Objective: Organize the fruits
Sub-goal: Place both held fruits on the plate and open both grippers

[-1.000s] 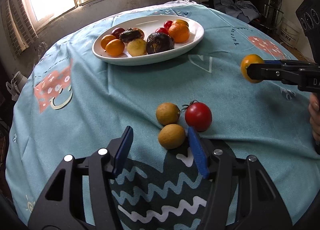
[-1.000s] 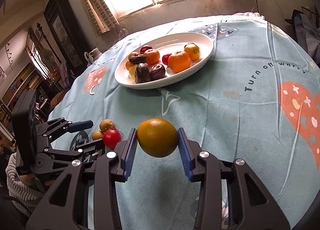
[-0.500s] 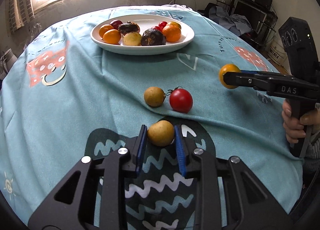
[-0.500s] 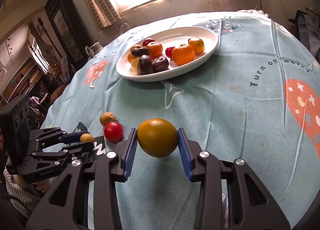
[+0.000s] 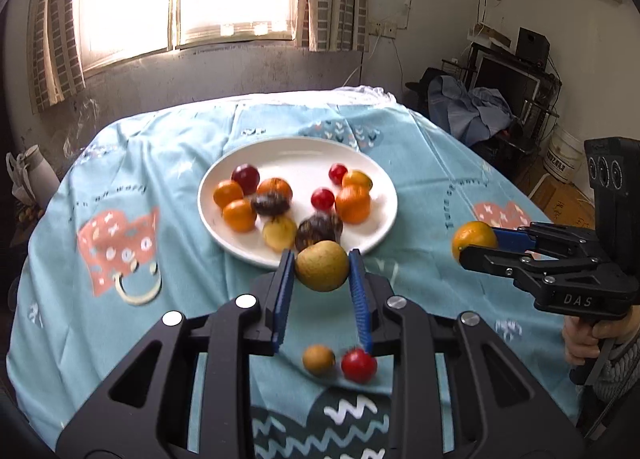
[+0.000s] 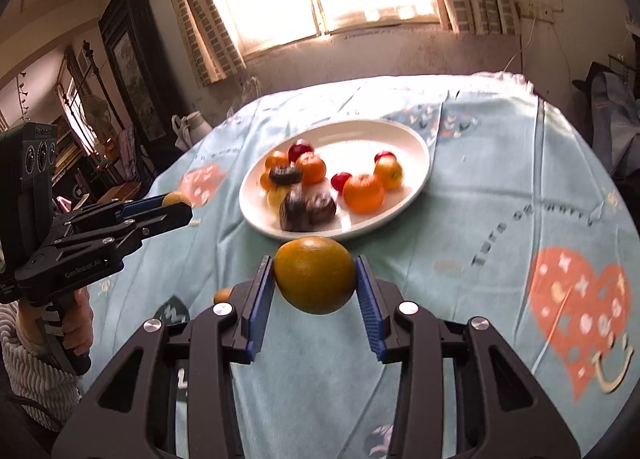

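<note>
My left gripper [image 5: 322,273] is shut on a small tan round fruit [image 5: 322,265] and holds it in the air before the near rim of the white plate [image 5: 376,179]. The plate holds several oranges, red fruits and dark fruits. My right gripper [image 6: 315,279] is shut on an orange [image 6: 315,273], also raised, just short of the plate [image 6: 420,147]. It shows at the right of the left wrist view [image 5: 476,245]. Another tan fruit [image 5: 318,359] and a red tomato [image 5: 359,365] lie on the cloth below my left gripper.
The round table wears a light blue patterned cloth [image 5: 120,163] that falls off at the edges. A window is behind the plate. Furniture and a white bucket [image 5: 564,155] stand to the right of the table.
My left gripper closed on the tan fruit, lifted it off the cloth and moved towards the plate. My right gripper carried the orange closer to the plate.
</note>
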### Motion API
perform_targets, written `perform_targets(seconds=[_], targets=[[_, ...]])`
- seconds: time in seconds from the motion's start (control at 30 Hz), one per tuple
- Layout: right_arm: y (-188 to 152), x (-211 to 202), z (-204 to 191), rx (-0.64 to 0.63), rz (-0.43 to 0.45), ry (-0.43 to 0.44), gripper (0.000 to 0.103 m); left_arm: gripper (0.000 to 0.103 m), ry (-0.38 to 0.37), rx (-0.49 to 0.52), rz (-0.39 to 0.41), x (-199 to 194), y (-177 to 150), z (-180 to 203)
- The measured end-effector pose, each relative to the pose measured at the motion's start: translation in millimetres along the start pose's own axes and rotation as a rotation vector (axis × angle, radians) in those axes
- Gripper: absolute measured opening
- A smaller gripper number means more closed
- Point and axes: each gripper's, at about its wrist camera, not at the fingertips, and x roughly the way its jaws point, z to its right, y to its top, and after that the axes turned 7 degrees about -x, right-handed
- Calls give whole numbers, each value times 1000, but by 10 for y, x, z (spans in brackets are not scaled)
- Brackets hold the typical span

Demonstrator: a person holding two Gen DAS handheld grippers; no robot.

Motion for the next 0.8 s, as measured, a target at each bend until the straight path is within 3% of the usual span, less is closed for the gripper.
perform_targets(seconds=[0.2, 0.3, 0.53, 0.8], targets=[[691, 217, 267, 55, 103, -68, 41, 28, 28, -34, 6, 548, 833, -68], [865, 611, 372, 62, 62, -77, 41, 28, 65, -66, -47, 1043, 1048, -200], [847, 1703, 414, 9, -138, -98, 41, 28, 55, -192, -182, 2061, 1167, -604], [871, 2119, 371, -82, -213, -102, 41, 28, 43, -179, -250, 2465, 1139, -623]])
